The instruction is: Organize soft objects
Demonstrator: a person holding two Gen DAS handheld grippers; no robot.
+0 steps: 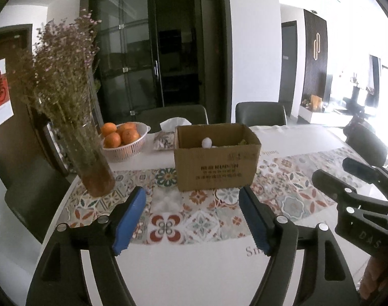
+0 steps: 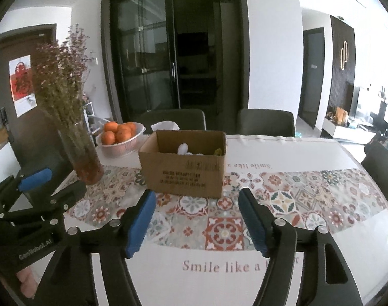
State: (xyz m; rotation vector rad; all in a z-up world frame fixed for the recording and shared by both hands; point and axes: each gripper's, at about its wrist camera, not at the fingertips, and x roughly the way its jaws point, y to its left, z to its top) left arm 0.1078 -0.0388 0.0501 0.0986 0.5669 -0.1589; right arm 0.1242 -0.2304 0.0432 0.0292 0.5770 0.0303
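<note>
As seen from the left wrist, the left gripper [image 1: 192,219] hangs over the patterned tablecloth [image 1: 201,219], its blue pads [image 1: 129,223] spread wide with only cloth showing between them. Beyond the fingertips stands an open cardboard box [image 1: 214,168], resting on the cloth; a white soft object [image 1: 207,142] shows above its near wall, and something yellowish-green lies at its far right corner, too small to identify. Left of the box are a glass vase [image 1: 92,163] of dried flowers, a white basket [image 1: 127,150] of oranges [image 1: 120,134], and a tissue pack [image 1: 168,134] just behind the box's left corner. At the right edge the right gripper [image 1: 347,178] appears from the side, jaws apart and empty.

From the right wrist, the right gripper [image 2: 196,219] likewise has its pads [image 2: 140,224] spread, nothing between them, above the cloth [image 2: 224,229] printed "Smile like a". The box [image 2: 183,173] sits just ahead, slightly left of centre, with the white object [image 2: 183,148] inside. Vase [image 2: 87,163] and basket [image 2: 122,148] stand to its left. Two chairs [image 2: 265,122] sit behind the table. At the left edge is the left gripper [image 2: 51,186], jaws parted.
</note>
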